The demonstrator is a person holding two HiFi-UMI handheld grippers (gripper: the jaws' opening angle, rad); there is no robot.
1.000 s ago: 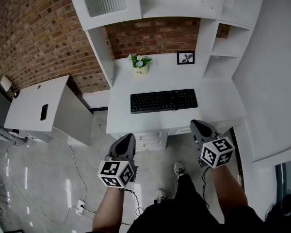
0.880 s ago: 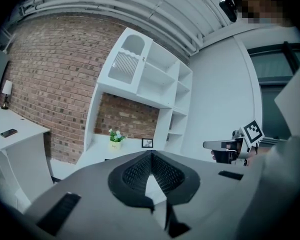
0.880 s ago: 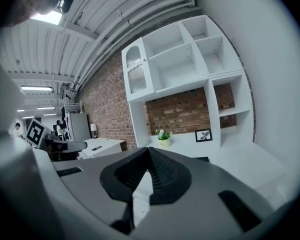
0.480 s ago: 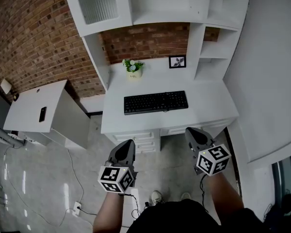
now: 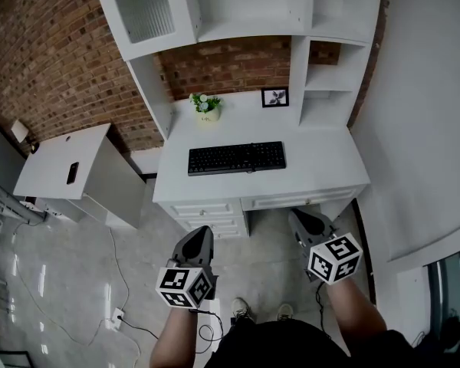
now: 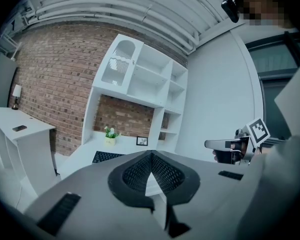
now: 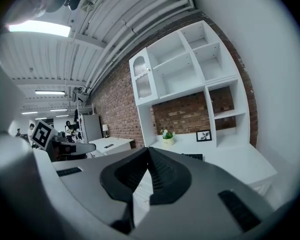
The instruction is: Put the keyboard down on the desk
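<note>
- White desk [image 5: 322,167] stood against the brick wall [image 5: 54,60], with glossy grey floor [image 5: 61,282] under both grippers.
- Keyboard [image 5: 236,158] lay flat on the desk, well ahead of the left gripper [image 5: 198,233] and right gripper [image 5: 301,219]. Both had jaws together, nothing between.
- Versus a second earlier, the desk sat farther ahead.
- Pot [image 5: 207,114] beyond the keyboard held a plant.

Black keyboard [image 5: 237,158] flat on the white desk [image 5: 322,167], lengthwise along its front half; nothing touching it
</note>
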